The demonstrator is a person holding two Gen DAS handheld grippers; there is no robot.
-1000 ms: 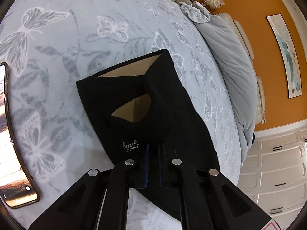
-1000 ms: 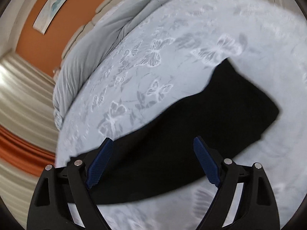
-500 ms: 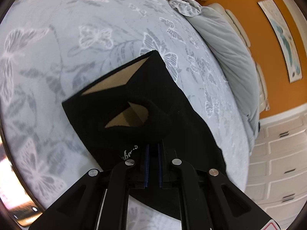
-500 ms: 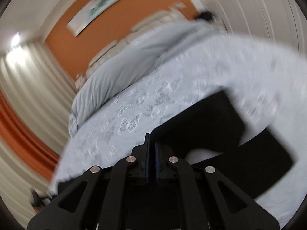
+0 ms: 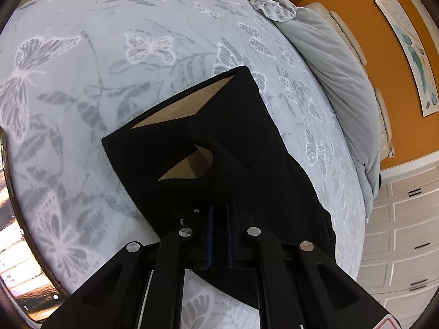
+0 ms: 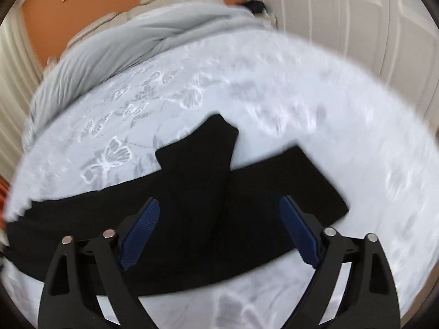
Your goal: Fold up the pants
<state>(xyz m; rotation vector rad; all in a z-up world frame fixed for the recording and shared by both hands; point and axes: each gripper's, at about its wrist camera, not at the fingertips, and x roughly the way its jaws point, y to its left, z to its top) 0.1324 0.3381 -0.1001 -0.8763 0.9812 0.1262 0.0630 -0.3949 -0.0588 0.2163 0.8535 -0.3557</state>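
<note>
Black pants [image 5: 247, 150] with a tan lining showing at the waist lie on a pale butterfly-print bedspread [image 5: 109, 54]. My left gripper [image 5: 218, 213] is shut on a raised fold of the black fabric near the waist. In the blurred right wrist view, one end of the pants [image 6: 197, 181] lies doubled back over the rest, pointing away from me. My right gripper [image 6: 219, 200] hangs just above that fold with its jaws opening wide. The blue pads [image 6: 297, 227] stand clear of the cloth on both sides.
A grey duvet [image 5: 337, 63] is bunched along the head of the bed below an orange wall with a painting [image 5: 411, 52]. White drawers [image 5: 406, 233] stand beyond the bed's right side. A framed mirror edge [image 5: 11, 219] runs along the left.
Half a second ago my right gripper was shut and lifting a pant end; now it is open and the end lies folded over. My left gripper kept its hold with a slight roll.
</note>
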